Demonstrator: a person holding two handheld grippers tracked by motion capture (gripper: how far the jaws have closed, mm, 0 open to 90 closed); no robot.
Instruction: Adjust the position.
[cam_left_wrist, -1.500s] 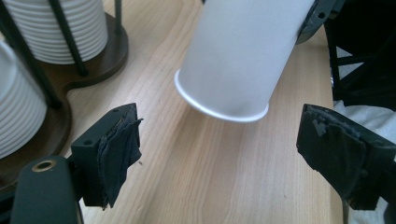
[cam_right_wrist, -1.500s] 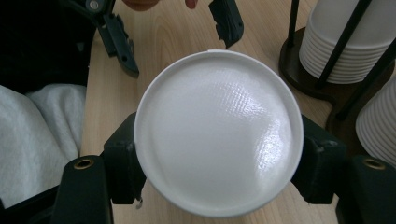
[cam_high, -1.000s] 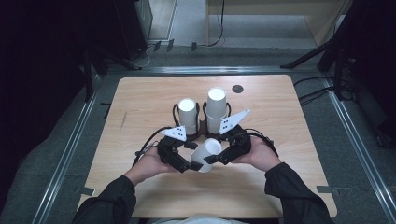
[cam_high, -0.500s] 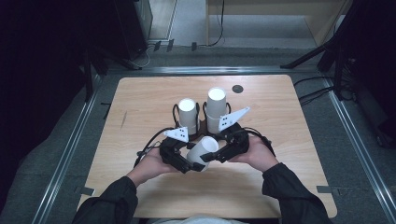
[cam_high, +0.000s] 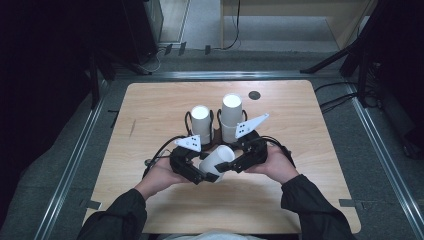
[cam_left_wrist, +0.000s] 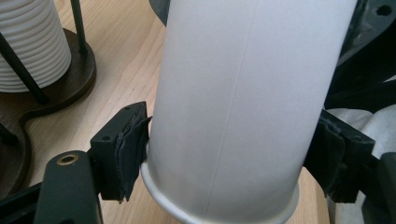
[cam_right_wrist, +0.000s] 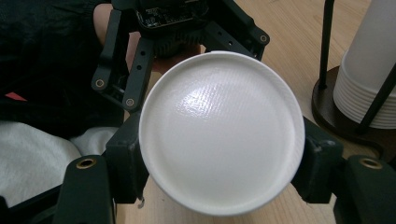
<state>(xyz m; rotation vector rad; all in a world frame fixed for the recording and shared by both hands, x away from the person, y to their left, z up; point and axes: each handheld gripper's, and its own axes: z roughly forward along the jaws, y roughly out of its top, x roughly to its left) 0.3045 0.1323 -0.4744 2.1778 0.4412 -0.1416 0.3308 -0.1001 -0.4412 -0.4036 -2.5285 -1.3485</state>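
Note:
A white paper cup (cam_high: 216, 159) hangs on its side just above the table, between my two grippers. My left gripper (cam_high: 200, 172) has just been closing its jaws. In the left gripper view both pads (cam_left_wrist: 133, 144) press the wall of the cup (cam_left_wrist: 243, 93) near its rolled rim, so the left gripper (cam_left_wrist: 224, 156) is shut on it. In the right gripper view the cup's round bottom (cam_right_wrist: 219, 130) faces the camera. My right gripper (cam_right_wrist: 222, 163) is shut on the cup near that end, and the left gripper's body shows behind it.
Two stacks of white cups (cam_high: 201, 120) (cam_high: 231, 112) stand upright in a dark wire-and-wood holder (cam_left_wrist: 70, 79) just beyond the grippers at mid-table. A small black disc (cam_high: 254, 95) lies farther back. Bare wooden tabletop (cam_high: 150, 125) surrounds them.
The cup has shifted slightly left and away from the person. The left gripper's jaws have drawn in around it. Both hands stay in place.

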